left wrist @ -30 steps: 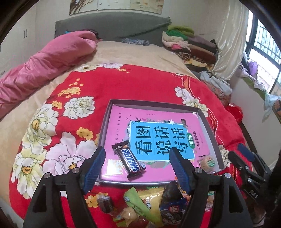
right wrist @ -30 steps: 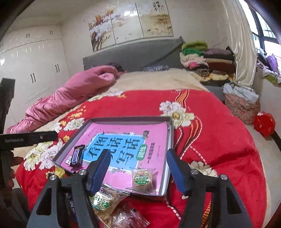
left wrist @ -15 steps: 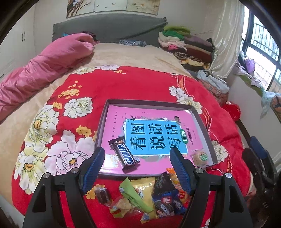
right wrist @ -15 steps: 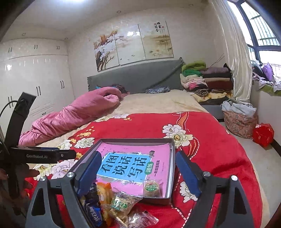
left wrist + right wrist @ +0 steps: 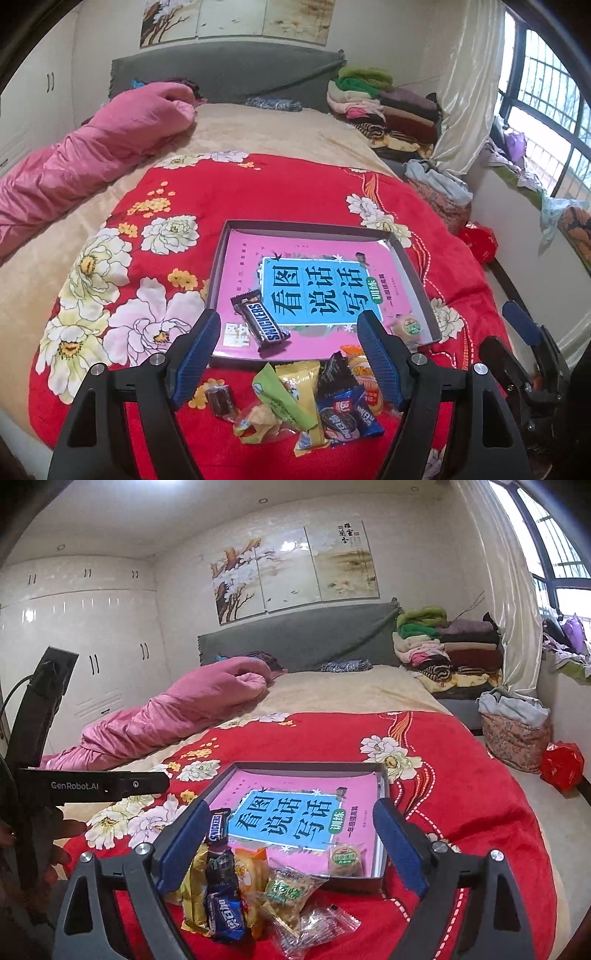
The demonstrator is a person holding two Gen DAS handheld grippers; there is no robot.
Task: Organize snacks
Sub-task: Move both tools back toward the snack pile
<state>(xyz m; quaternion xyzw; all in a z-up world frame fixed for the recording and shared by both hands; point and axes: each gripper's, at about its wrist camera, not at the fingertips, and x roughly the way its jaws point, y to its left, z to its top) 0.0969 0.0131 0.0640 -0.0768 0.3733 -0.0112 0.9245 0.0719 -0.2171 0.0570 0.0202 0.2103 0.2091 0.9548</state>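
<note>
A shallow grey tray [image 5: 413,269] [image 5: 384,871] with a pink book inside lies on the red flowered blanket. A Snickers bar [image 5: 264,321] [image 5: 217,827] lies in its near left corner and a small round cake [image 5: 408,326] [image 5: 346,857] in its near right corner. A pile of snack packets [image 5: 314,402] [image 5: 236,890] lies on the blanket just in front of the tray. My left gripper [image 5: 288,354] is open and empty above the pile. My right gripper [image 5: 291,849] is open and empty, also over the pile, and shows at the right of the left wrist view [image 5: 524,343].
A pink quilt [image 5: 85,158] lies along the left of the bed. Folded clothes [image 5: 443,653] are stacked at the far right by the headboard. A small brown candy [image 5: 219,400] lies left of the pile. The bed edge drops to the floor on the right.
Both grippers have pulled back and risen, so the tray looks smaller and more of the snack pile shows in front of it. Nothing was picked up.
</note>
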